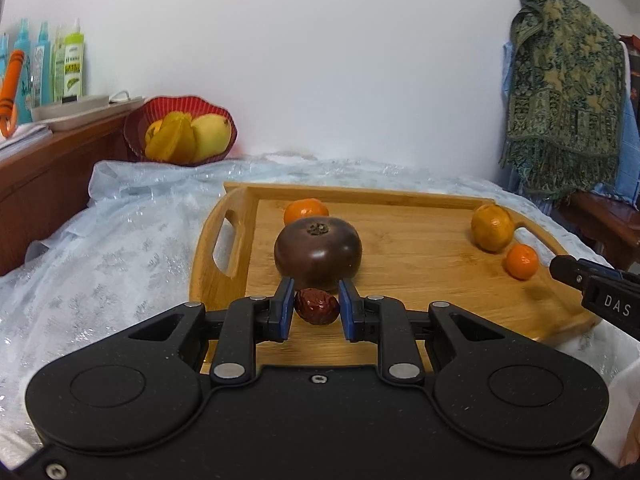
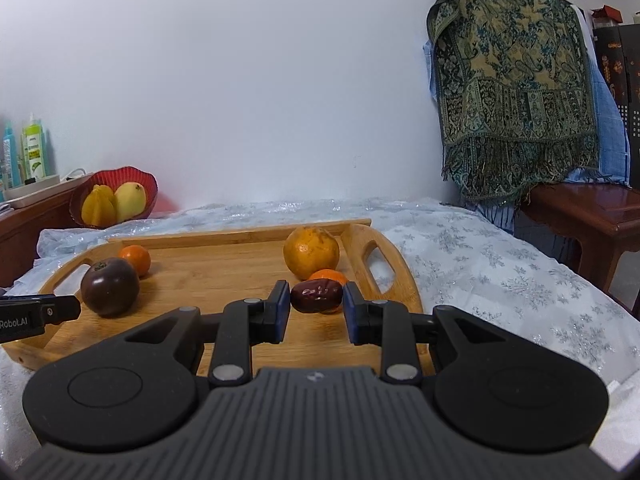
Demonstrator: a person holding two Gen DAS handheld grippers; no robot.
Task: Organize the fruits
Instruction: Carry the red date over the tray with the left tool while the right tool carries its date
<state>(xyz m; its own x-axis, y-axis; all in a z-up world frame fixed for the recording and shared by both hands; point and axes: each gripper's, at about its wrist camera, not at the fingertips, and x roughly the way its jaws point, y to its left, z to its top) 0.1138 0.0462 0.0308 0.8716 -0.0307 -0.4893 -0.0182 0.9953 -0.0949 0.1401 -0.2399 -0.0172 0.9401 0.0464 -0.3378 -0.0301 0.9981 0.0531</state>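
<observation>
My left gripper (image 1: pixel 316 304) is shut on a wrinkled red date (image 1: pixel 317 306), held just above the near part of the wooden tray (image 1: pixel 420 248). Right behind it sits a dark brown round fruit (image 1: pixel 318 253), with a small orange (image 1: pixel 306 211) further back. My right gripper (image 2: pixel 316 300) is shut on a second red date (image 2: pixel 316 295) over the tray's right end (image 2: pixel 224 276). A large yellow-orange fruit (image 2: pixel 311 252) and a small orange (image 2: pixel 329 276) lie just beyond it. Each gripper's black tip shows at the edge of the other's view.
A red basket (image 1: pixel 180 130) with a starfruit and a mango stands at the back left by the wall. Bottles line a wooden shelf (image 1: pixel 44 68) at the left. A patterned shawl (image 2: pixel 512 80) hangs at the right over a dark wooden stand (image 2: pixel 588 216). A pale snowflake cloth (image 2: pixel 500 280) covers the surface.
</observation>
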